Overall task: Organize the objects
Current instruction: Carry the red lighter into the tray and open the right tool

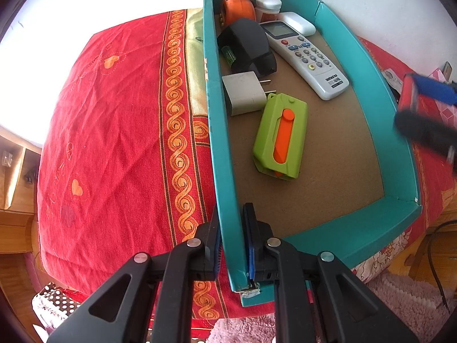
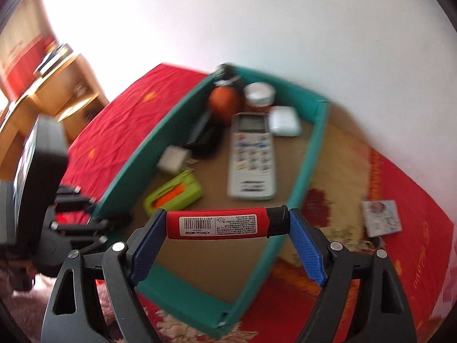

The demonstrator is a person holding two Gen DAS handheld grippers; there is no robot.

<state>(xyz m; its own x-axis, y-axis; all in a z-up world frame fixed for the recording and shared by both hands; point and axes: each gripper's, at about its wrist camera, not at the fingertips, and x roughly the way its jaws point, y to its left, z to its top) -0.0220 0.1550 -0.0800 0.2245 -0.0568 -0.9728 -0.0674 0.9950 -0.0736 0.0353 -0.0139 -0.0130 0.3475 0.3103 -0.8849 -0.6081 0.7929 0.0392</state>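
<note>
The right claw [image 2: 227,224] grips a red plastic lighter with a black cap [image 2: 225,225] end to end, its long axis level across the lower centre of the right wrist view, cap pointing right, above the teal cardboard tray [image 2: 302,177]. The left claw [image 1: 232,240] is clamped on the tray's left wall at the bottom of its view.

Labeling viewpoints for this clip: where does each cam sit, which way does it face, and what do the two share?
Left wrist: on the left tool, looking steeply down along its fingers, which pinch the teal box's near-left wall; the right tool blurs in at the right edge.
Right wrist: on the right tool, above the box's near end, tilted down; its pads grip a red marker end to end; the left tool shows at left.
Shared: box, remote, green cutter, white charger, red cloth.
</note>
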